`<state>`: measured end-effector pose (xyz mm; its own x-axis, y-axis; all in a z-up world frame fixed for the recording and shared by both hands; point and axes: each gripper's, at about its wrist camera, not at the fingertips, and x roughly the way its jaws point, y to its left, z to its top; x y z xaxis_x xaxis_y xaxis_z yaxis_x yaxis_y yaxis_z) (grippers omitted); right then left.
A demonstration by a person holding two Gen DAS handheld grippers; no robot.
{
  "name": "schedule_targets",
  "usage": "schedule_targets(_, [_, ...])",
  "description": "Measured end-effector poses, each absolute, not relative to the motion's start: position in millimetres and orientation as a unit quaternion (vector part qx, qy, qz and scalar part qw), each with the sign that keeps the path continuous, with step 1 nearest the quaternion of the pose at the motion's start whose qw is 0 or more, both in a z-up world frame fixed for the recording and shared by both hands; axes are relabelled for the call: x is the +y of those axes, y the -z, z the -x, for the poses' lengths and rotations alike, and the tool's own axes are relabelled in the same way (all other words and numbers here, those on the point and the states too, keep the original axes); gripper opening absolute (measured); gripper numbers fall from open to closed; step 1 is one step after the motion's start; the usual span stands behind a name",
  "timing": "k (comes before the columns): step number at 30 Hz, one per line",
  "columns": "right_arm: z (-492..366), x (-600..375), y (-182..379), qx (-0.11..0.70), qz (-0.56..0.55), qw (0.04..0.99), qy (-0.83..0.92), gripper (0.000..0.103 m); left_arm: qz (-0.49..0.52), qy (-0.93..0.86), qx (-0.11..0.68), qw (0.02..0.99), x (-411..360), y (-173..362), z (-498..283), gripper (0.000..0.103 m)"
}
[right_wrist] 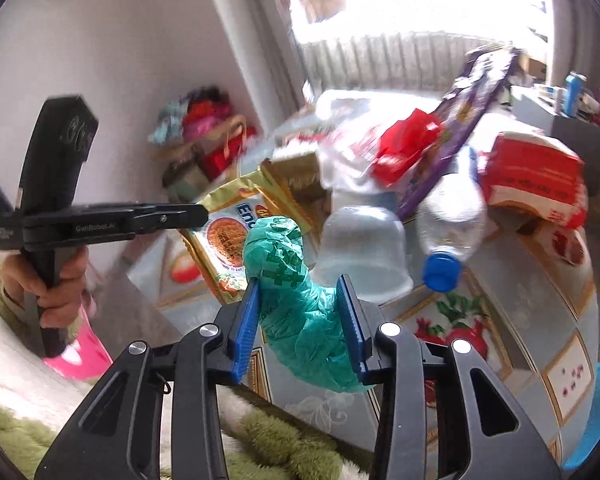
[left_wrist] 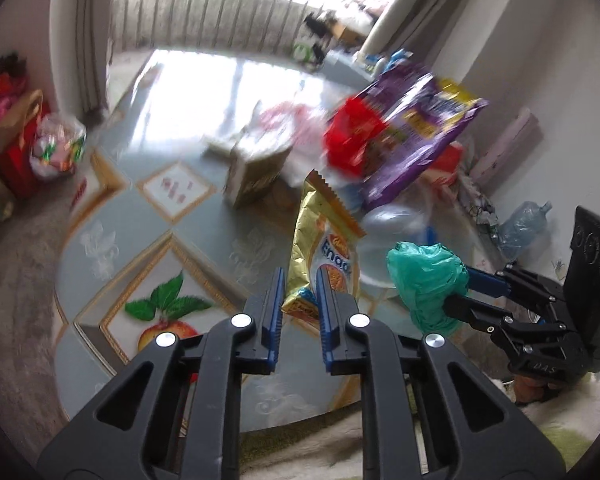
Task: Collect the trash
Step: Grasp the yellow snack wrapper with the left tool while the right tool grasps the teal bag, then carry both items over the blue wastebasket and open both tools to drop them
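A gold snack wrapper [left_wrist: 320, 248] with a zigzag top edge is standing upright off the table, its lower end pinched between two blue pads. A crumpled green plastic bag [right_wrist: 300, 312] with darker green print is bunching between another pair of blue pads, hanging just beside the wrapper. Behind them a purple packet [left_wrist: 416, 132], a red wrapper [left_wrist: 350, 140], a clear plastic bottle [right_wrist: 452, 216] with a blue cap and an upturned clear cup [right_wrist: 364, 252] are lying heaped together on the patterned tabletop
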<state>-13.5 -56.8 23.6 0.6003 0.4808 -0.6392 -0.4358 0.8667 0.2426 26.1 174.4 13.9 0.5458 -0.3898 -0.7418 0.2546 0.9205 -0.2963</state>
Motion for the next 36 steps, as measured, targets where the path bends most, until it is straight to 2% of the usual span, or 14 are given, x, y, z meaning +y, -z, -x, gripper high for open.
schedule_targets(11, [62.9, -189.9, -52.1, 0.271, -0.18, 0.938, -0.116, 0.038, -0.003, 0.318, 0.379, 0.869, 47.8, -68.2, -51.9, 0.014])
schedule_targets(19, [91.4, -319.3, -36.1, 0.234, -0.295, 0.925, 0.057, 0.038, -0.097, 0.416, 0.406, 0.808, -131.6, -70.3, -91.1, 0.014])
schedule_targets(25, [99.1, -418.9, 12.3, 0.226, -0.403, 0.868, 0.181, 0.038, -0.165, 0.473, 0.459, 0.734, -288.0, -34.5, -104.1, 0.014])
schedule_targets(31, [107.5, -502.8, 86.5, 0.221, -0.499, 0.789, 0.284, 0.039, -0.231, 0.499, 0.46, 0.698, -405.3, 24.3, -95.9, 0.014])
schedule_targets(33, [105.8, -526.1, 110.9, 0.223, -0.517, 0.768, 0.304, 0.043, -0.237, 0.509, 0.458, 0.689, -434.1, 43.0, -93.8, 0.015])
schedule_targets(35, [100.6, -548.6, 130.6, 0.23, -0.528, 0.751, 0.323, 0.046, -0.246, 0.515, 0.45, 0.687, -458.2, 60.6, -89.7, 0.022])
schedule_targets(36, [97.9, -558.6, 140.9, 0.232, -0.535, 0.742, 0.331, 0.056, -0.254, 0.512, 0.447, 0.688, -470.3, 71.1, -89.9, 0.043])
